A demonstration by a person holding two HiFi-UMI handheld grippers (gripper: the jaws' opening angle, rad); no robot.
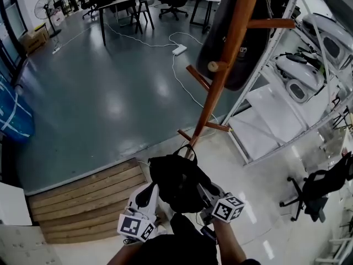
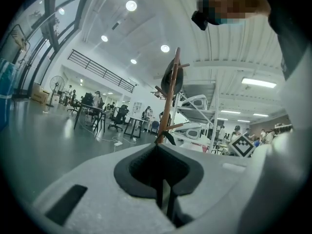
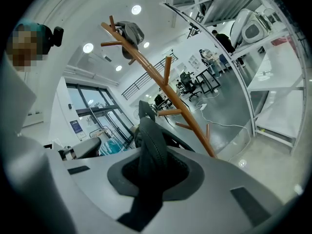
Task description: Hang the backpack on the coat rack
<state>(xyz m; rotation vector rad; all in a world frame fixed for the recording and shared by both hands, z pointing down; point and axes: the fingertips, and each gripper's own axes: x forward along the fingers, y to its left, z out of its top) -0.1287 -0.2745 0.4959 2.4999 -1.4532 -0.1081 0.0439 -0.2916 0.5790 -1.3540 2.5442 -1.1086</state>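
Low in the head view, a black backpack (image 1: 177, 182) is being held up between the two grippers, just short of the foot of the wooden coat rack (image 1: 216, 87), whose pole is slanting up toward the top edge. On the right gripper (image 1: 203, 192), the jaws are being kept slightly apart by a padded strap (image 3: 152, 147) of the backpack, which is being pinched between them and is rising out of the slot. On the left gripper (image 1: 153, 191), the jaws are being held almost together, and a thin dark strip (image 2: 169, 137) of the backpack appears to be gripped between them. A dark bag (image 1: 249, 54) is being carried high on the coat rack, beside a peg. White shelving (image 1: 287, 109) is being seen just right of the rack, and wooden planks (image 1: 88, 200) are lying on the floor left of the grippers.
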